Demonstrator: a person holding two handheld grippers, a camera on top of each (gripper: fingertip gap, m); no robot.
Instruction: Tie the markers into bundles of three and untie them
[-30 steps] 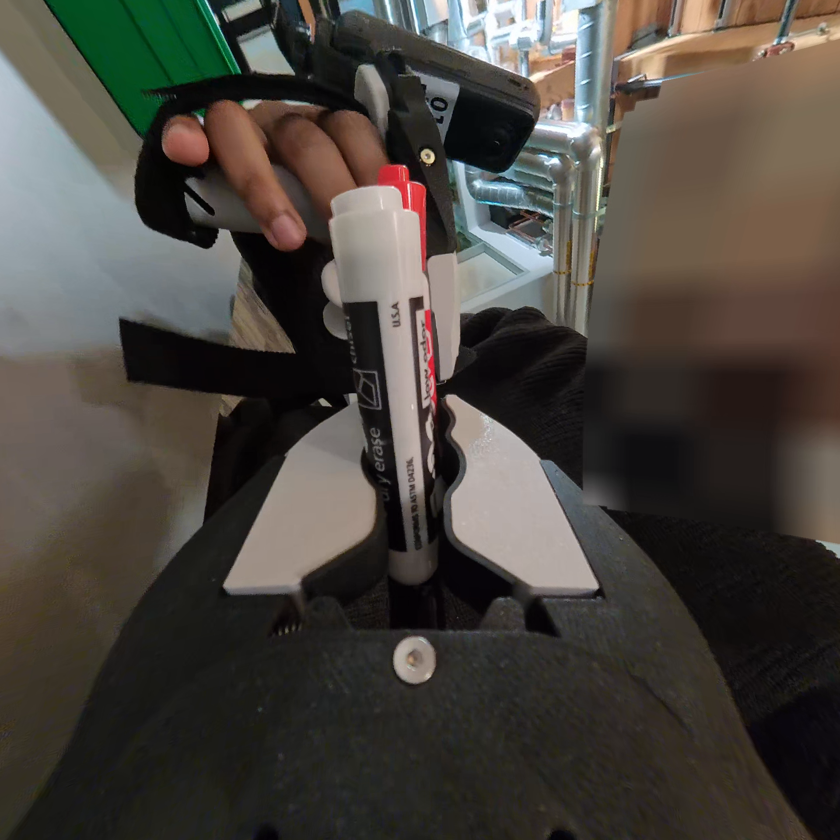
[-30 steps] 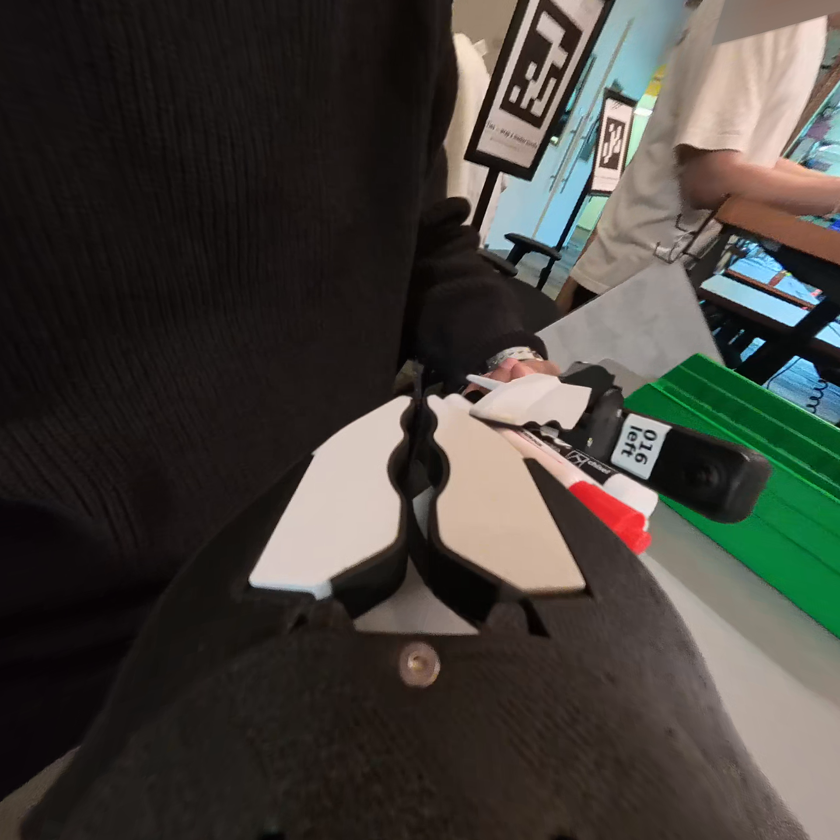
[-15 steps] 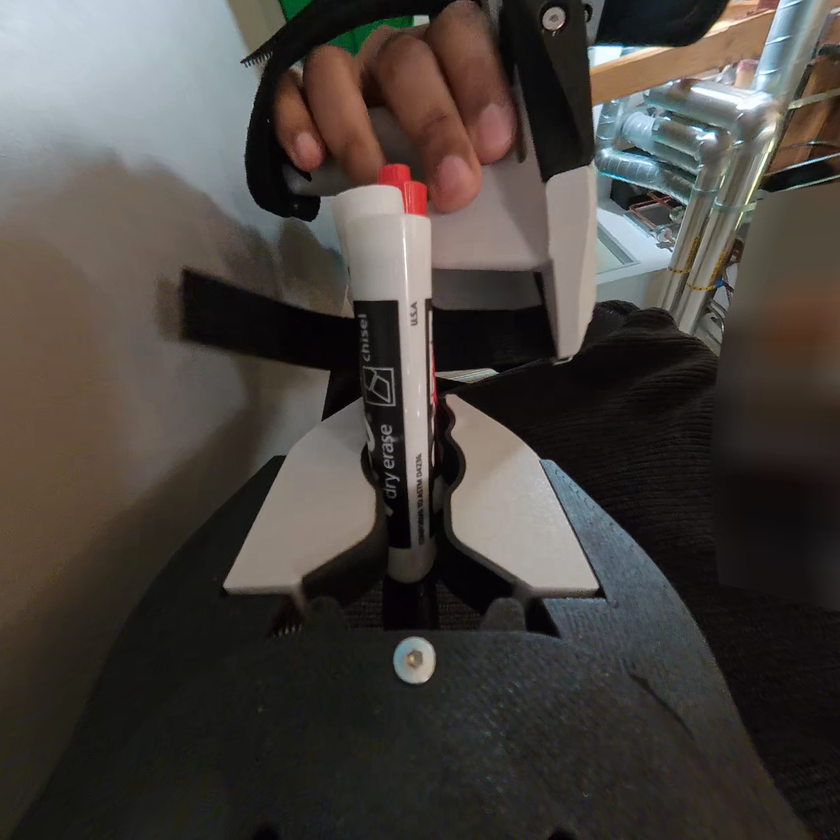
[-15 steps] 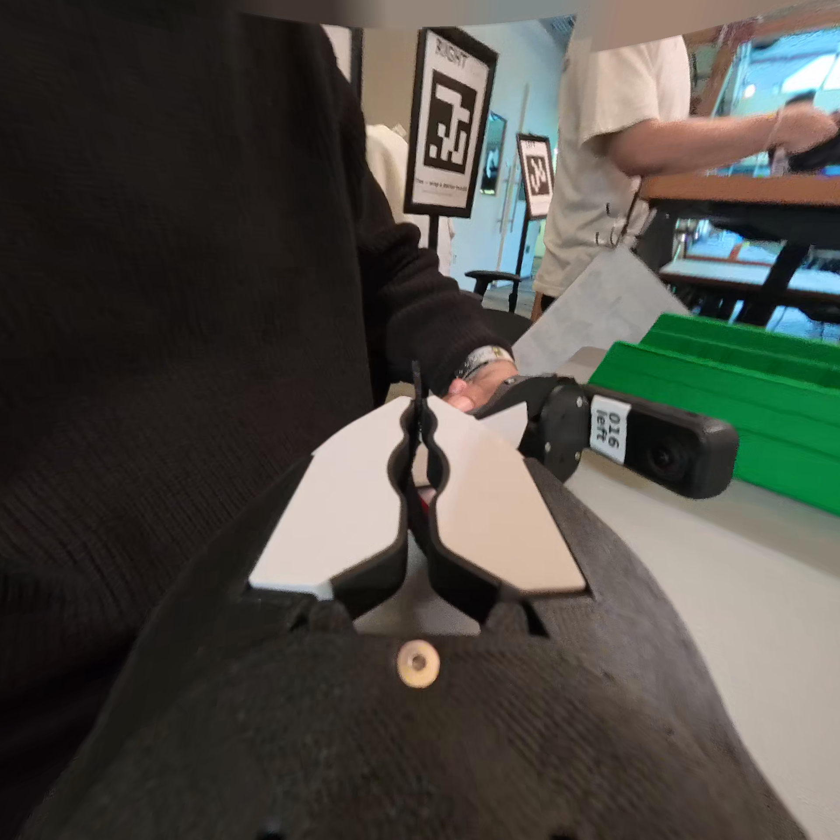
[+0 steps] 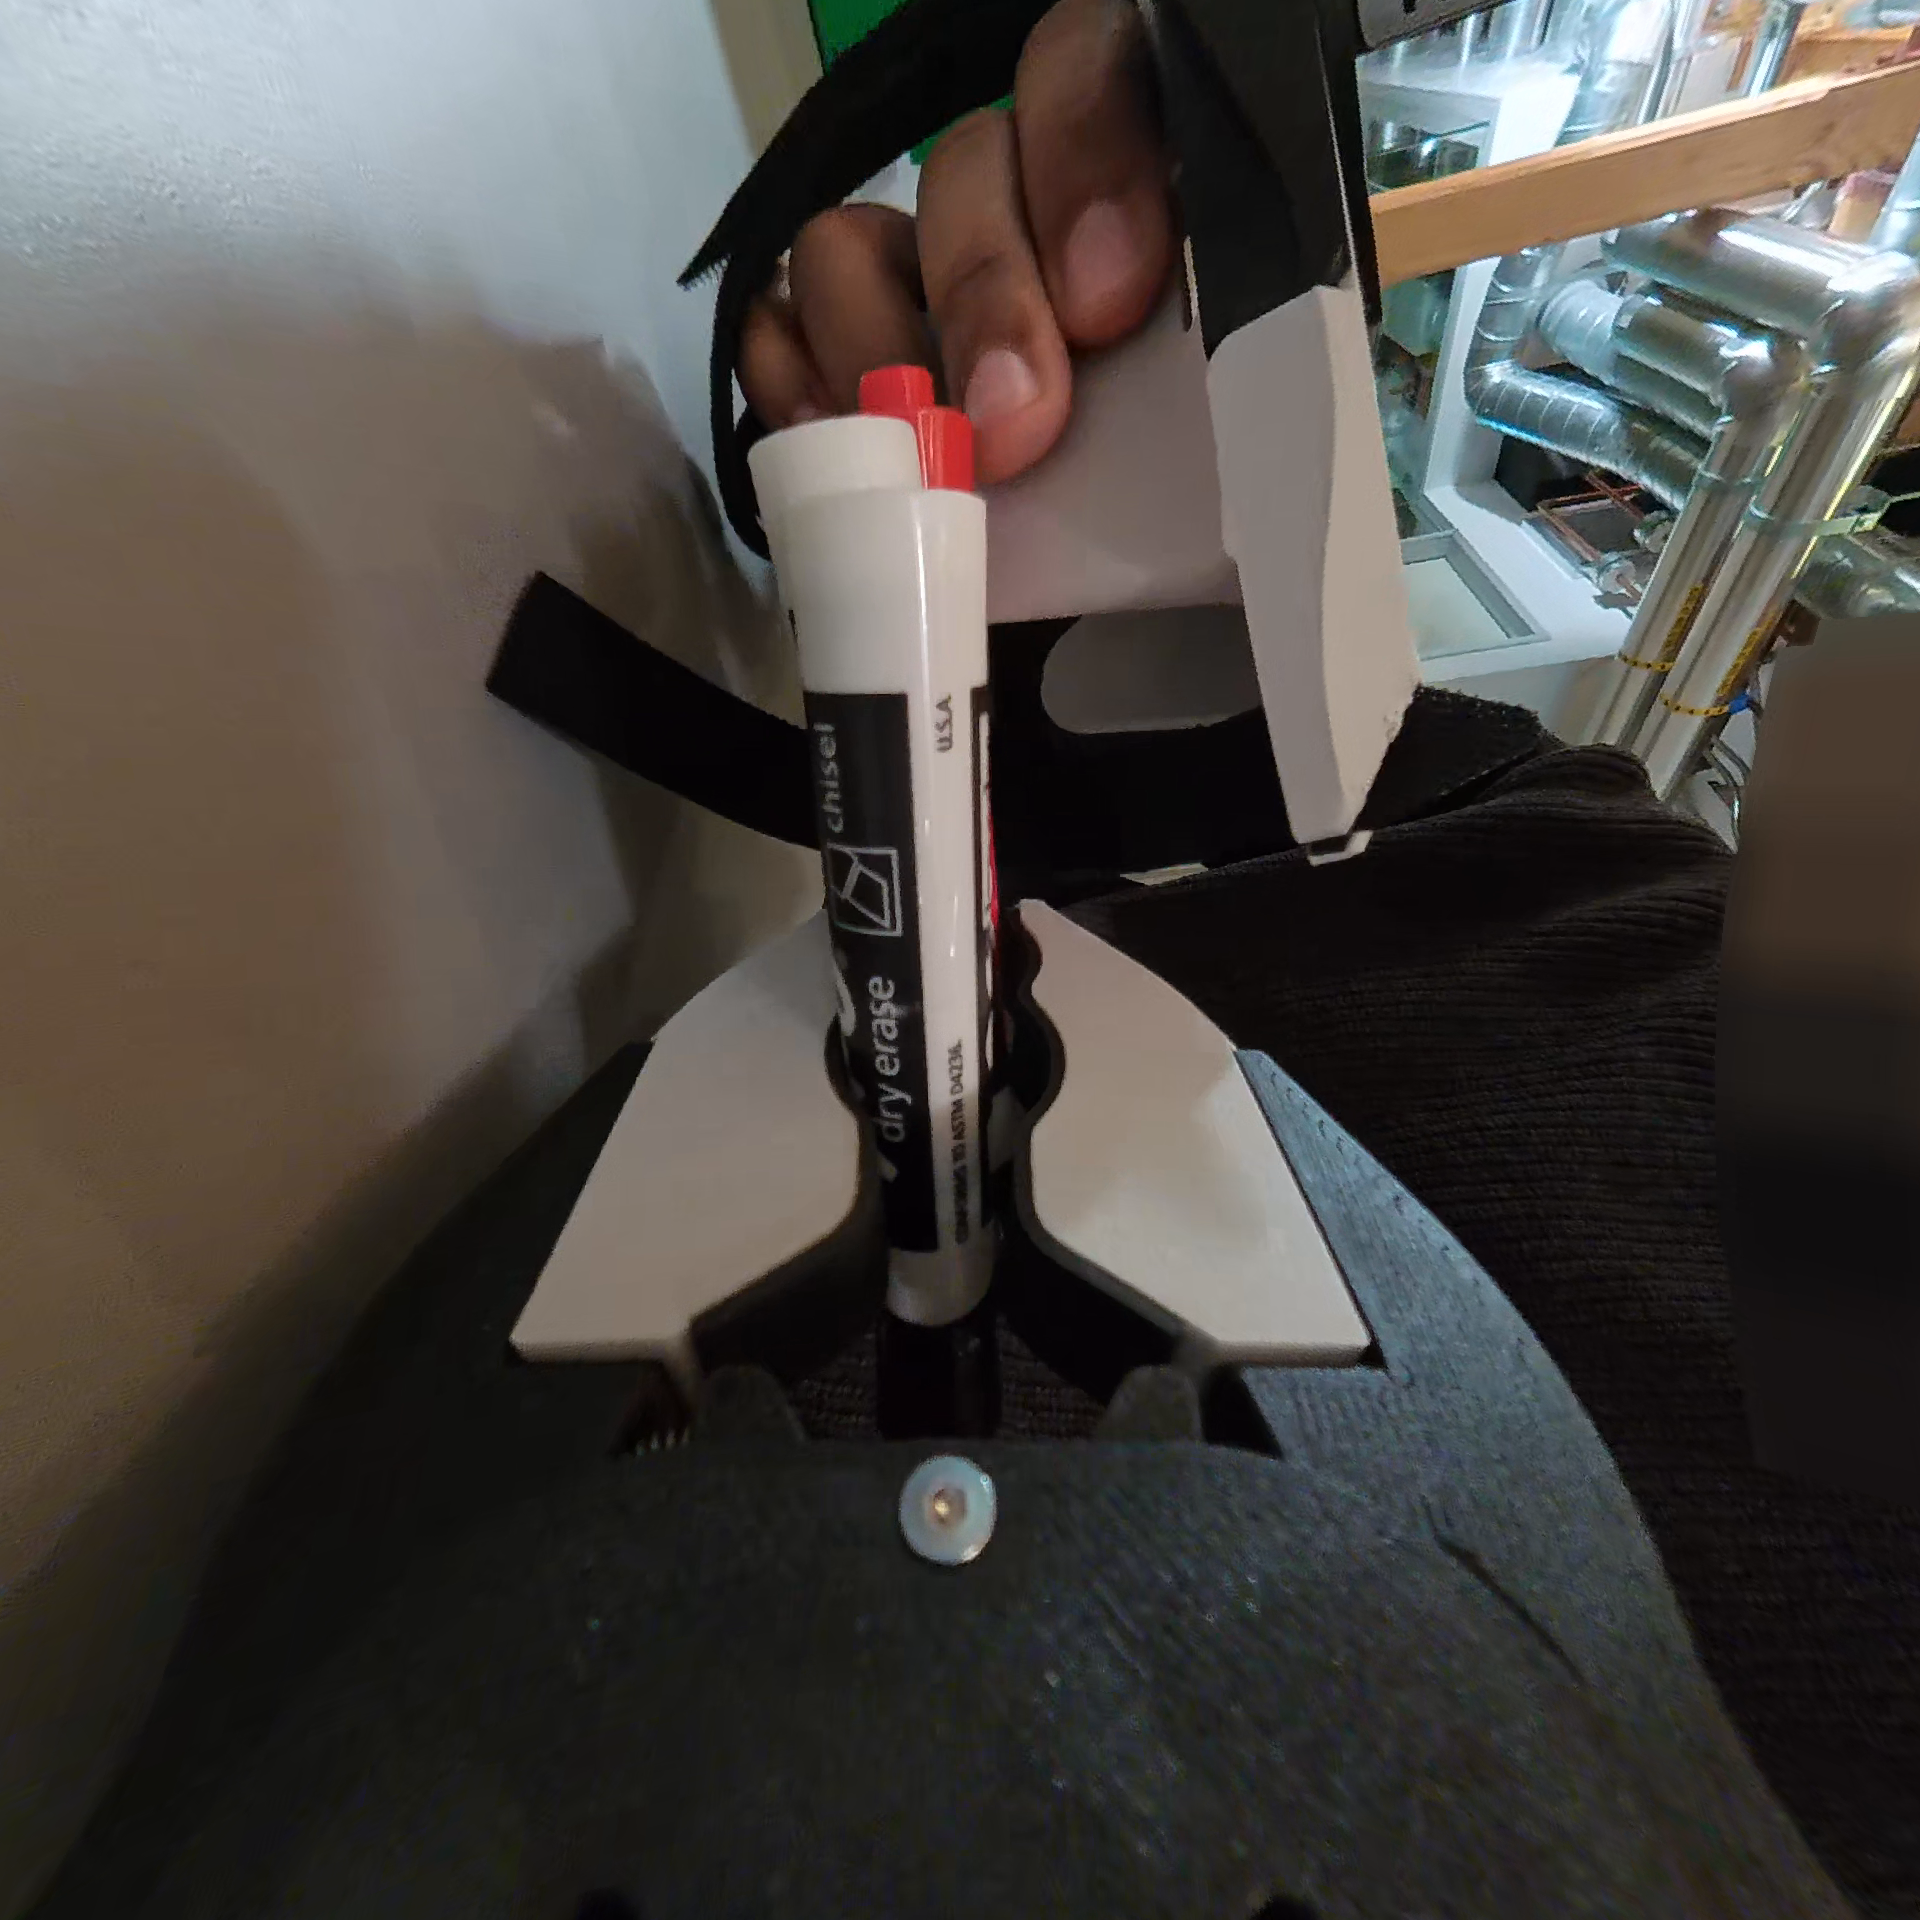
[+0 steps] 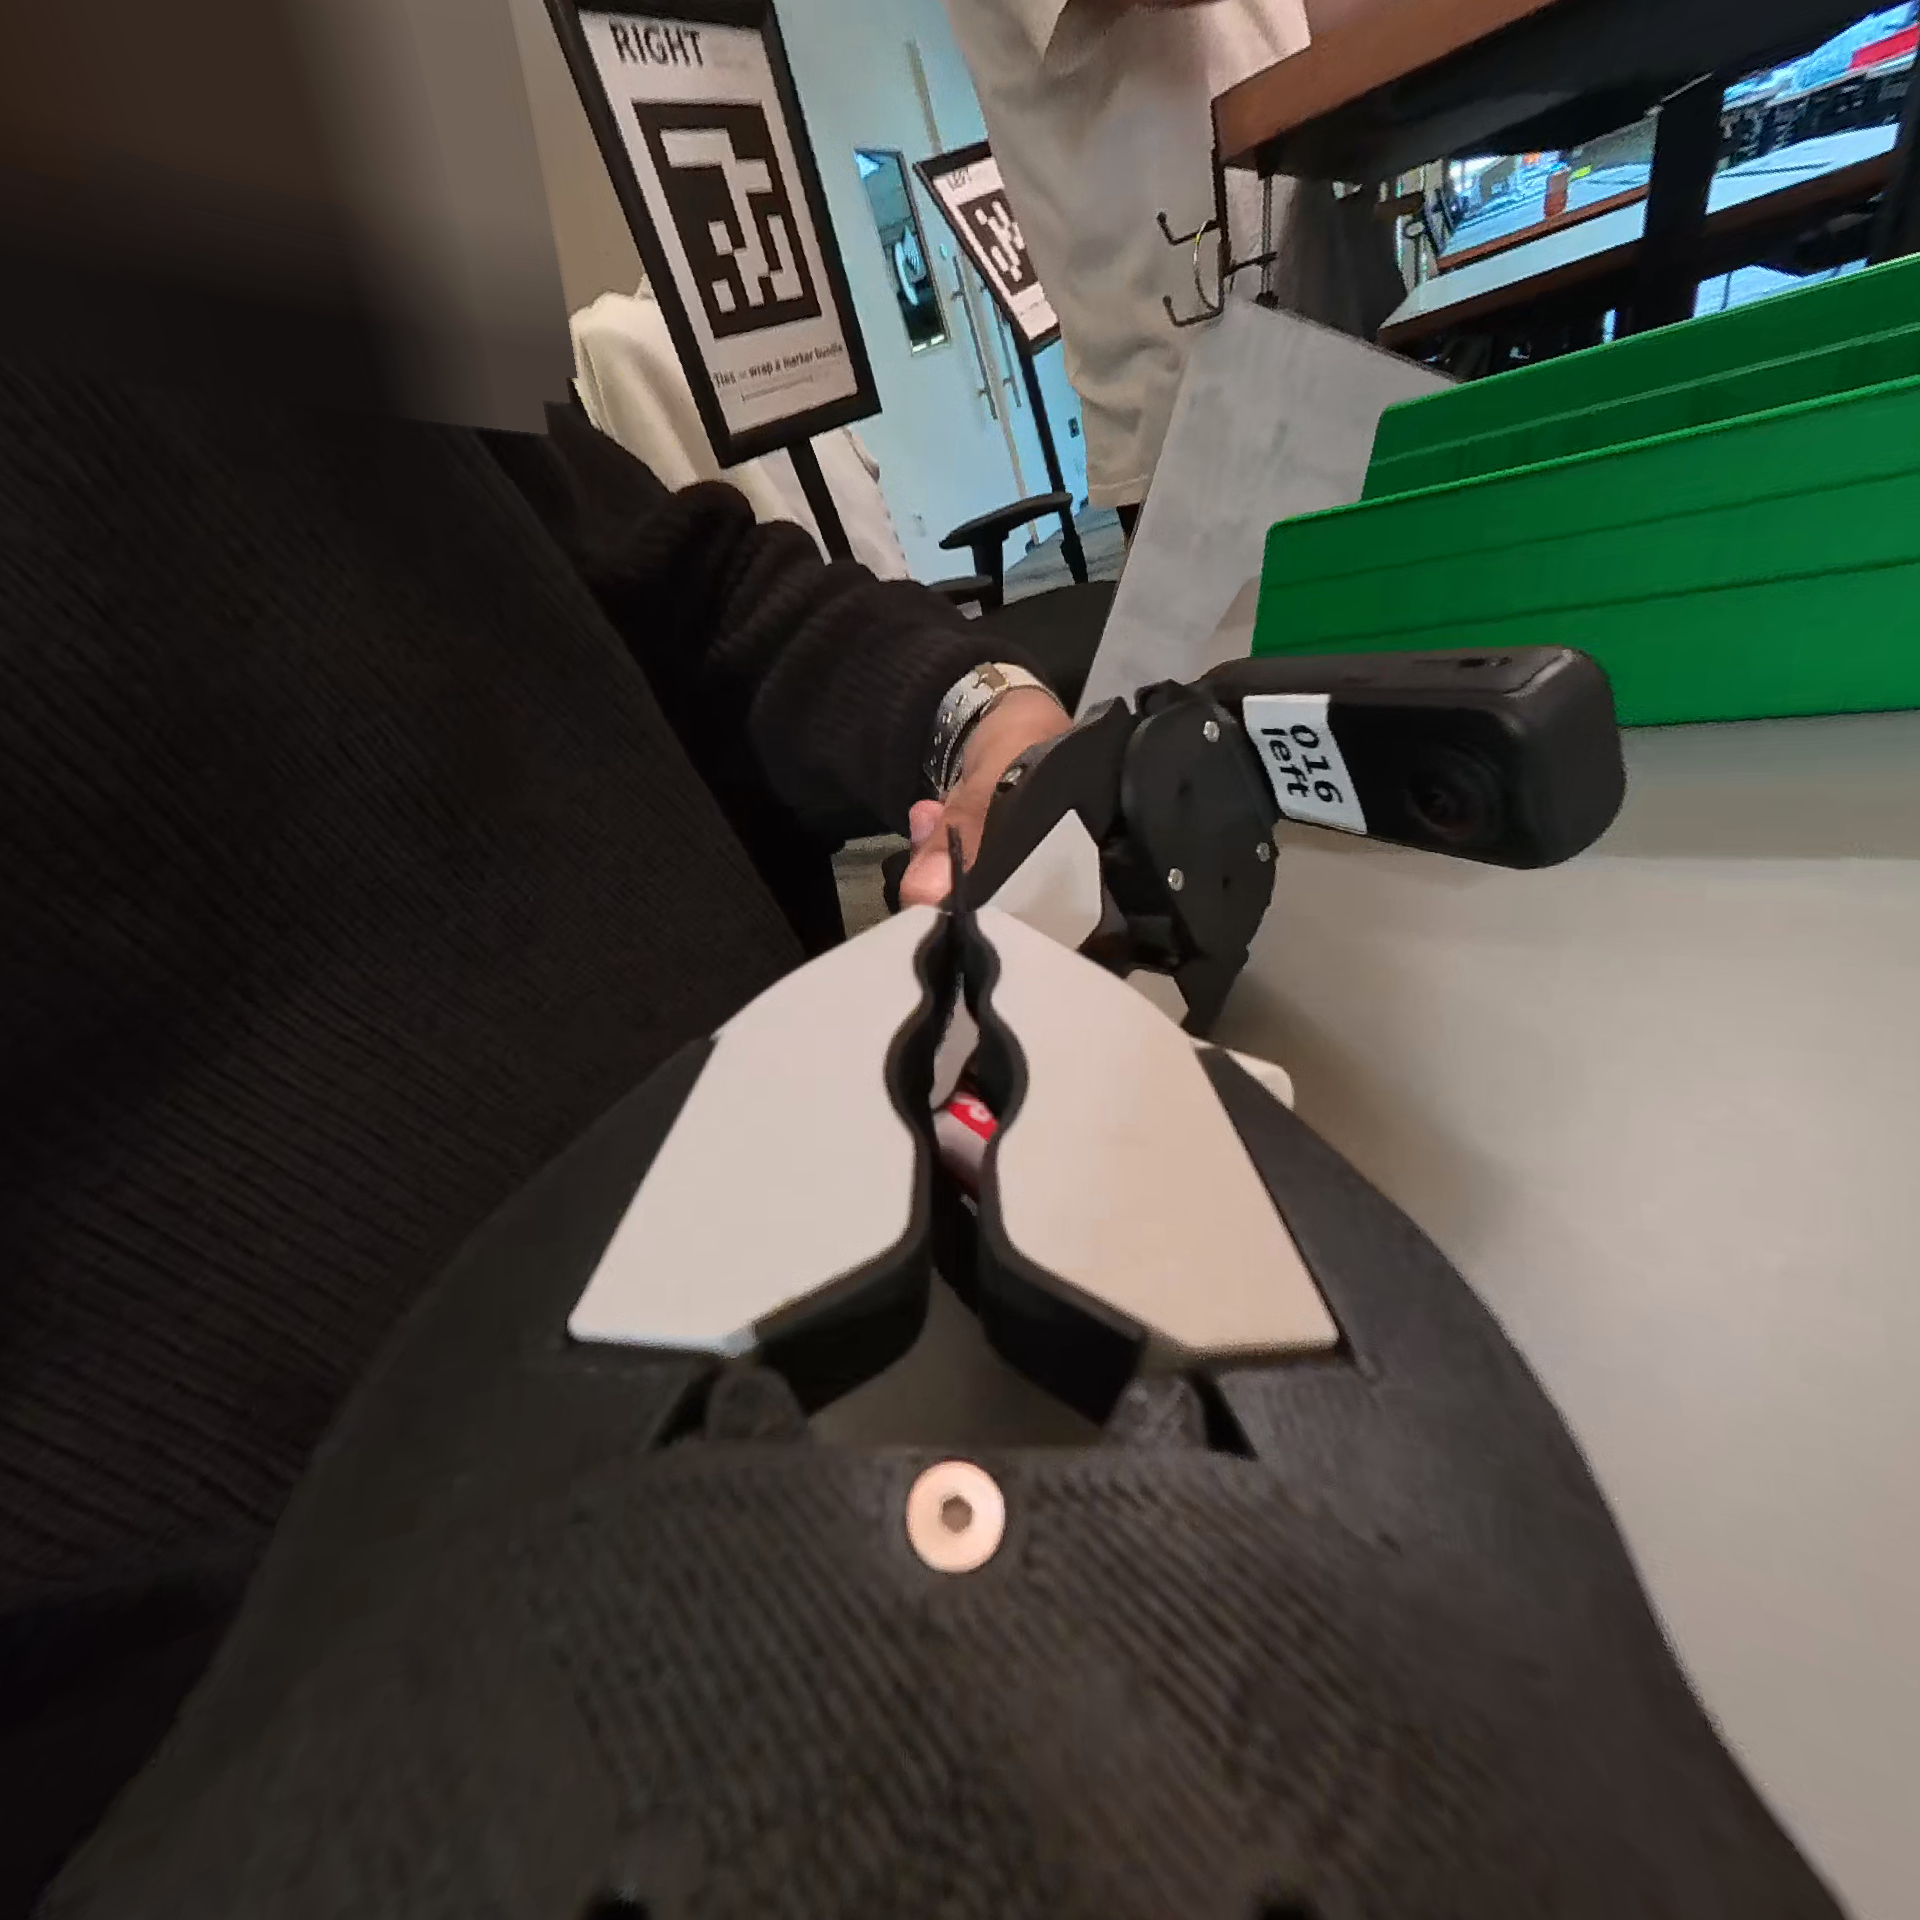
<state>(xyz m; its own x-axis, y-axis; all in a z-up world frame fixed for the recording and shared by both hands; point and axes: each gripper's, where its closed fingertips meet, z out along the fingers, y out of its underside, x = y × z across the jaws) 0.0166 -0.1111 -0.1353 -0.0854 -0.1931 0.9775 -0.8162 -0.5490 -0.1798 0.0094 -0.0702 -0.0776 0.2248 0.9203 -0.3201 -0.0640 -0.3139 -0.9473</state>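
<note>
My left gripper [image 5: 925, 935] is shut on a bundle of white dry-erase markers [image 5: 904, 831] with red ends, which stand up between its fingers. A black strap [image 5: 644, 707] runs across behind the markers, its free end sticking out to the left. My right gripper [image 6: 956, 925] is shut on the thin black strap [image 6: 954, 862], whose edge pokes out past the fingertips. A bit of red marker [image 6: 966, 1122] shows through the gap between its fingers. In the left wrist view a hand [image 5: 997, 270] holds the right gripper's white fingers [image 5: 1309, 582] just beyond the marker tips.
A green bin [image 6: 1610, 540] stands on the grey table [image 6: 1558, 1091] to the right. The left gripper's camera [image 6: 1434, 758] sits low over the table. A person's black sleeve [image 6: 312, 831] fills the left. Sign stands [image 6: 727, 229] and a standing person [image 6: 1101, 156] are behind. Left tips to right tips: about 7 centimetres.
The right gripper has swung up and over the marker tips, still gripping the strap. The strap now crosses behind the bundle. The left gripper keeps its hold on the markers.
</note>
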